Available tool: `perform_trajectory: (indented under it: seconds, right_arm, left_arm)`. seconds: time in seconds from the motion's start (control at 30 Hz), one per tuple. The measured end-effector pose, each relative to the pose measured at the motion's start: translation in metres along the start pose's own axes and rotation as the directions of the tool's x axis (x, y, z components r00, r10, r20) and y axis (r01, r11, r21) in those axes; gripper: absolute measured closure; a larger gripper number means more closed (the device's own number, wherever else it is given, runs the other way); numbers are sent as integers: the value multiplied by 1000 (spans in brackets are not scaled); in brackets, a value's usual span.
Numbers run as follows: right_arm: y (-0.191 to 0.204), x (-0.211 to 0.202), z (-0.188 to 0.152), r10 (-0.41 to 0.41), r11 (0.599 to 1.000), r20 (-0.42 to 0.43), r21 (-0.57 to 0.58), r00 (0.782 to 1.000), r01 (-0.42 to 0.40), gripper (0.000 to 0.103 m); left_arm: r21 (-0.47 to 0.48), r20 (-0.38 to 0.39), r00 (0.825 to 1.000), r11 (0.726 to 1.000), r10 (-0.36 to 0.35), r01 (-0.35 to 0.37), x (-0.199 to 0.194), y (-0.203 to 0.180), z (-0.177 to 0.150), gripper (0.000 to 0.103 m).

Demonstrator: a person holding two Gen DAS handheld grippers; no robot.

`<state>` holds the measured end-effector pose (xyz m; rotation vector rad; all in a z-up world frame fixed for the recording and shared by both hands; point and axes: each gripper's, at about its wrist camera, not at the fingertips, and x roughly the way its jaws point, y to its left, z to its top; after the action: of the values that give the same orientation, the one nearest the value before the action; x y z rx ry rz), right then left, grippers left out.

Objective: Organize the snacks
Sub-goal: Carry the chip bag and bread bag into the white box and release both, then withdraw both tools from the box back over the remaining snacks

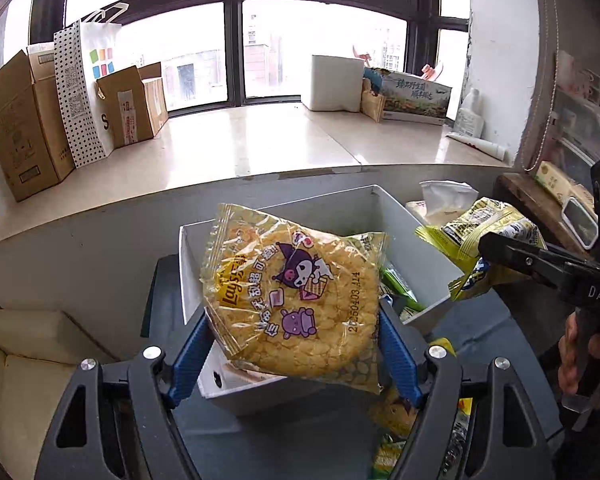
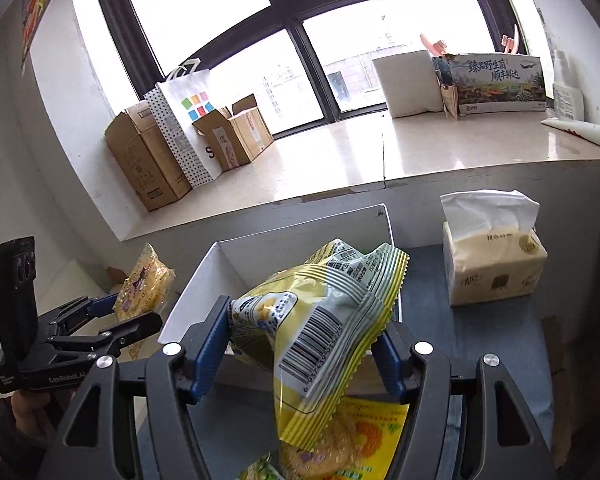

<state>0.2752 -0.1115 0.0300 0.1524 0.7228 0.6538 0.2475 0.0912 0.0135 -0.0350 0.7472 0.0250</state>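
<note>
My left gripper (image 1: 296, 356) is shut on a clear yellow Lay's pack with cartoon figures (image 1: 296, 300) and holds it above the near end of a white open box (image 1: 416, 232). My right gripper (image 2: 304, 344) is shut on a yellow-and-grey striped snack bag with a barcode (image 2: 320, 328), held above the same white box (image 2: 220, 264). The left gripper with its pack (image 2: 142, 284) shows at the left of the right wrist view. The right gripper with its bag (image 1: 476, 236) shows at the right of the left wrist view. Green packets (image 1: 396, 284) lie in the box.
More yellow snack packs (image 2: 352, 440) lie on the dark table (image 2: 424, 304) below the grippers. A tissue pack (image 2: 496, 264) stands right of the box. Cardboard boxes (image 1: 24, 128), a paper bag (image 1: 88, 88) and a printed carton (image 1: 416, 98) sit on the window sill beyond.
</note>
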Motion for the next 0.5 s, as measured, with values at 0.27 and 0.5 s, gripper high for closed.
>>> perform_trajectory:
  seconds: [0.27,0.5]
  right_arm:
    - [-12,60,29,-58,998,-40,-19,998,57,33]
    - [-8,68,27,-79,995,-42,-62,996,76,0]
  left_arm:
    - [-37,-64,996,997,63,-66,53,11,-1,20]
    - [-83,-124,991,995,43,-53,64,27,-6,2]
